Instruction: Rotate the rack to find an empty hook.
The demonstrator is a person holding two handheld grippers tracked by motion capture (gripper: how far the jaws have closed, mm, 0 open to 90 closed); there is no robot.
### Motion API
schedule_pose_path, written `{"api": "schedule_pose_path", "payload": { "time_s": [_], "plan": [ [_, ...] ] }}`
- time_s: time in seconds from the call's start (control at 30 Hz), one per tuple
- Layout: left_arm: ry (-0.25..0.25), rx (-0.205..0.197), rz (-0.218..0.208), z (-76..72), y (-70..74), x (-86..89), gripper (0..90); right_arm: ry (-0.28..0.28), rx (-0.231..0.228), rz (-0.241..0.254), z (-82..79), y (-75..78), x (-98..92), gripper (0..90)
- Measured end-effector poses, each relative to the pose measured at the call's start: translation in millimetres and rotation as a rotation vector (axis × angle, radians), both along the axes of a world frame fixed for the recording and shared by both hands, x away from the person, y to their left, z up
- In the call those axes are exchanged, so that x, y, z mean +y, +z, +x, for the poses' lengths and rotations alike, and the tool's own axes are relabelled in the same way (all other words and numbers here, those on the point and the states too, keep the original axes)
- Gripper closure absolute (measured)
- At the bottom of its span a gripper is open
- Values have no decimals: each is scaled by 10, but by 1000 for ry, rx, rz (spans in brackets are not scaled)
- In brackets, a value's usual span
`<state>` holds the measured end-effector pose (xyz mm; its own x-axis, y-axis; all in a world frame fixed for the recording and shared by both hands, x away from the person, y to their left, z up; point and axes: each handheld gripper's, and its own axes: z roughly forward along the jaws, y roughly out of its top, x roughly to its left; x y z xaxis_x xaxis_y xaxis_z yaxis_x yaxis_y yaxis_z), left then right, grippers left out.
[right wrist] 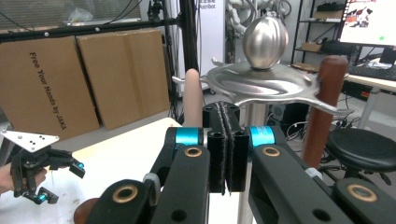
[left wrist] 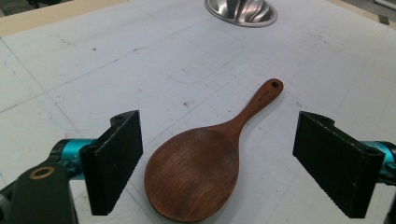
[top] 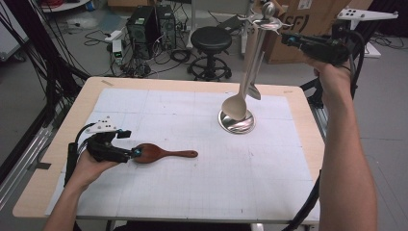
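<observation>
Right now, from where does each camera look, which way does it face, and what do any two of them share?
High view: above the person's side, looking forward and down on the table; both forearms, left gripper and right gripper show.
Left gripper view: rides the left gripper, looking along open jaws at the wooden spoon.
Right gripper view: rides the right gripper, jaws shut, facing the top of the metal rack.
Shared: high and left gripper views both show the wooden spoon and the rack's base.

Dark wooden rice paddle (left wrist: pixel 198 172) lies flat on the counter (top: pixel 192 192), handle toward the steel stand's base (top: pixel 235 122).
</observation>
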<state>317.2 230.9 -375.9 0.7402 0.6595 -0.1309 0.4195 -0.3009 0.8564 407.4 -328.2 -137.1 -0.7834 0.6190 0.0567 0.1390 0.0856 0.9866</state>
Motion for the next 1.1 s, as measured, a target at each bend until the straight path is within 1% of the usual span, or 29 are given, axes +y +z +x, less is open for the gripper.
{"api": "schedule_pose_path", "payload": {
  "time_s": [0.1,0.17,0.23,0.33,0.5,0.53,0.57,0.6,0.63,0.7,0.87,0.97,1.0,1.1],
  "plan": [
    [-5,1,-2,4,-2,-2,164,-14,4,0,11,-10,-18,894],
    [-5,2,4,3,-4,-5,164,-20,4,-1,20,-14,-16,894],
    [-4,4,-3,2,-8,-14,164,-14,-2,2,26,-10,3,894],
    [-8,0,12,1,1,-5,164,-4,-2,0,38,-10,35,894],
    [-4,2,10,-14,0,-15,164,-5,-5,-2,26,-6,28,894],
    [-11,0,21,-14,6,-9,164,-8,-5,-3,25,-5,24,894],
    [-8,-1,10,-18,3,-15,164,-9,-5,-4,28,-7,21,894],
    [-11,-1,17,-17,6,-9,165,-9,-2,-6,31,-10,19,894],
    [-8,0,2,-20,4,-18,164,-11,1,-10,37,-14,21,894],
    [-9,0,8,-21,5,-15,164,-10,5,-10,48,-22,26,894],
    [-9,1,16,-18,1,-20,164,8,-8,-6,55,-20,92,894],
    [-9,4,17,-21,-2,-29,164,11,-5,-12,64,-24,147,894],
    [-14,2,24,-20,0,-22,164,14,-5,-10,70,-28,166,894],
    [-12,-1,21,-21,7,-11,164,22,-10,-10,82,-31,233,894]
  ]
}}
